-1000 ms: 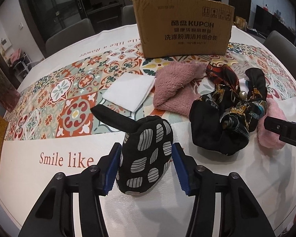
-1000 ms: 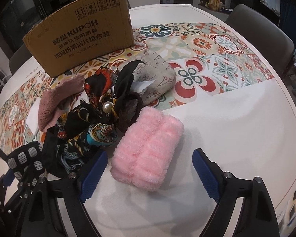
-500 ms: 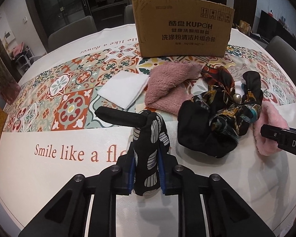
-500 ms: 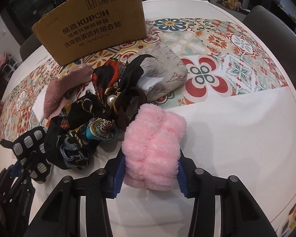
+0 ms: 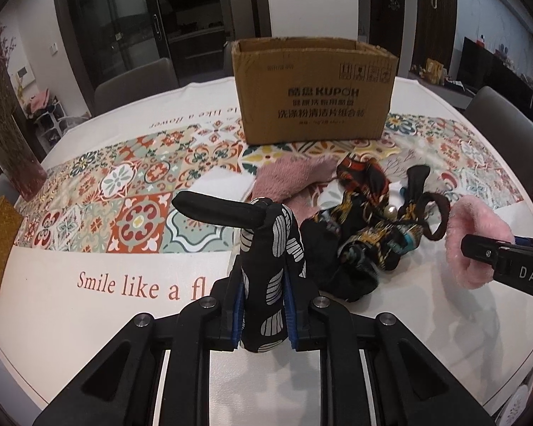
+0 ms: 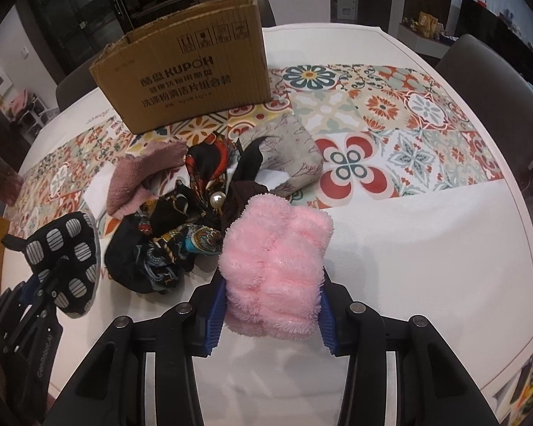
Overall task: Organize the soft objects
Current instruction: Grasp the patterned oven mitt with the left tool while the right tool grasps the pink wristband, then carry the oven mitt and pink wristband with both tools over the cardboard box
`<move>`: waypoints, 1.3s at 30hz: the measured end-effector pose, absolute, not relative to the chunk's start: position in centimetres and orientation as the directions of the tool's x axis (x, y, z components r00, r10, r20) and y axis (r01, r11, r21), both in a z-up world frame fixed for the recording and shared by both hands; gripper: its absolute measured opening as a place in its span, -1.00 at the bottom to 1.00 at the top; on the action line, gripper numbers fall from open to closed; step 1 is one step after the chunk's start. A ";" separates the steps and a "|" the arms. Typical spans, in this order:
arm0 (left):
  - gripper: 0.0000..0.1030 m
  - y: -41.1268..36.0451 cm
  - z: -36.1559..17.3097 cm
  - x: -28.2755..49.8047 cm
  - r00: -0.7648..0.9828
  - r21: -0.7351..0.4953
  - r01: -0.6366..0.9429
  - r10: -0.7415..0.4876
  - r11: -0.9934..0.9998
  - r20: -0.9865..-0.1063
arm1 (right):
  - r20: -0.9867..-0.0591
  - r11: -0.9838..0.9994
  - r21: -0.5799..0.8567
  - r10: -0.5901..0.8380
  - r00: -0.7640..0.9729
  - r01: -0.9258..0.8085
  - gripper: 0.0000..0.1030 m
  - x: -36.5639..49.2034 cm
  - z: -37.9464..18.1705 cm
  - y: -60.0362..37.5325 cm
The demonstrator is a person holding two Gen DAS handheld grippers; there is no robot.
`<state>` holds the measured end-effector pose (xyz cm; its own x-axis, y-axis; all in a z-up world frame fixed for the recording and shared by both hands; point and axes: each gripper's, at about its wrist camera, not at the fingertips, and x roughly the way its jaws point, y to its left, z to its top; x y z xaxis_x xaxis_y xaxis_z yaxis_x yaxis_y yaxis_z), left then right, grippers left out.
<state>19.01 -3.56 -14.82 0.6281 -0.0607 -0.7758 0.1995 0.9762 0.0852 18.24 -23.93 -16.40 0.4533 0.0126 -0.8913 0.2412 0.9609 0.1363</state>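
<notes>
Above the white table [image 5: 89, 319], my left gripper [image 5: 264, 314] pinched the spotted black mitt [image 5: 270, 259] tight, and my right gripper [image 6: 270, 314] squeezed the pink fluffy band [image 6: 273, 269]. Both needed lifting clear of the scarf pile [image 6: 174, 238], then carrying over the cardboard box [image 5: 314, 92] rim before release.

The scarf pile [image 6: 181, 227] sits right in front of the cardboard box [image 6: 195, 81] — blocking that approach — but right of the pile it's bare tablecloth [image 6: 426, 234].
</notes>
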 end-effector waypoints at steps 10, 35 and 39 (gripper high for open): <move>-0.61 -4.4 -11.2 18.1 0.690 0.068 0.218 -0.104 0.974 -0.716 | -0.857 0.965 0.143 0.010 0.515 0.219 -0.13 17.1 -13.2 -24.5; -0.61 -4.0 -3.8 20.6 0.817 0.042 0.176 -0.122 0.984 -0.564 | -0.654 0.984 0.174 0.079 0.752 0.048 -0.12 21.1 -4.9 -23.3; -0.61 -4.1 -2.9 21.4 0.831 0.035 0.172 -0.126 0.984 -0.542 | -0.628 0.987 0.159 0.082 0.774 0.025 -0.13 22.1 -3.9 -23.1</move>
<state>21.42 -4.07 -2.88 0.8310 -0.1263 -0.5417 0.1722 0.9844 0.0347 22.14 -23.09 -3.87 0.7743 0.0815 -0.6275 0.0253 0.9869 0.1595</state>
